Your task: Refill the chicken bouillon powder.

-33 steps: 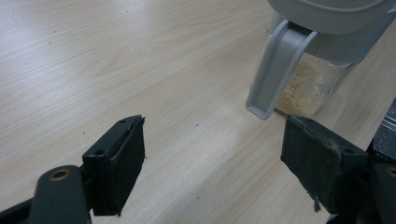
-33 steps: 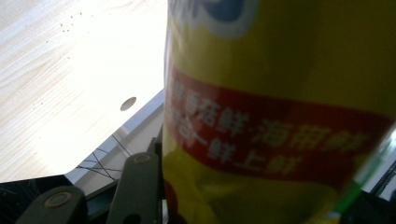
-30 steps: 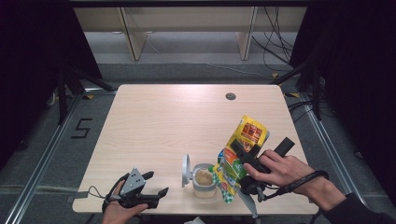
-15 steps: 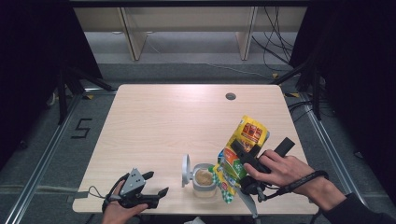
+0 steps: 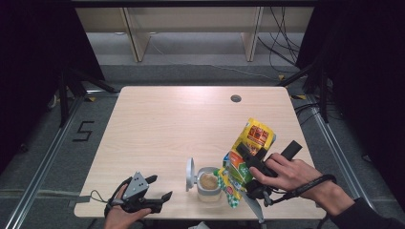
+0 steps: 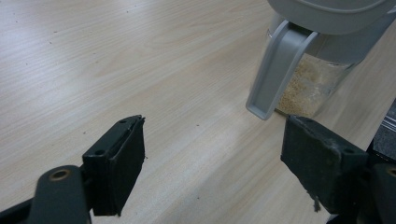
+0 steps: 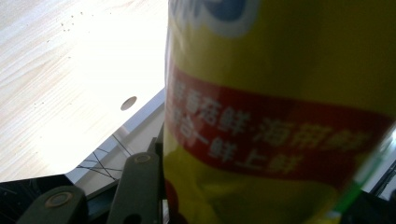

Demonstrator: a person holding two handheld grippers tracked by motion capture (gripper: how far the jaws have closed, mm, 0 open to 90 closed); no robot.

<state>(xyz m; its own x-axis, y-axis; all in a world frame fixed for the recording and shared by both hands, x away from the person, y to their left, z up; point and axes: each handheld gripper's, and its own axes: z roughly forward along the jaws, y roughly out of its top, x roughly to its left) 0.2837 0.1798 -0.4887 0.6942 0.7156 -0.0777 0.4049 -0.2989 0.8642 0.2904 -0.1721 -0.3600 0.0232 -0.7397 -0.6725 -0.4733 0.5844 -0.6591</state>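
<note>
My right gripper [image 5: 245, 152] is shut on a yellow snack bag [image 5: 254, 137] with a red band and a green lower end, and holds it tilted with that lower end over a clear jar [image 5: 208, 183]. The jar holds beige granules, and its grey lid [image 5: 190, 173] is flipped open to the left. In the right gripper view the bag [image 7: 280, 116] is close up and blurred, with one black finger [image 7: 140, 186] against its left side. My left gripper [image 5: 160, 187] rests open near the table's front left edge. Its jaws [image 6: 212, 154] stand wide apart, pointing toward the jar [image 6: 308, 84], with nothing between them.
The wooden table [image 5: 181, 124] has a round cable hole [image 5: 235, 98] near its far right. Dark floor and metal rails surround it, with a shelf unit beyond the far edge. The jar stands close to the front edge.
</note>
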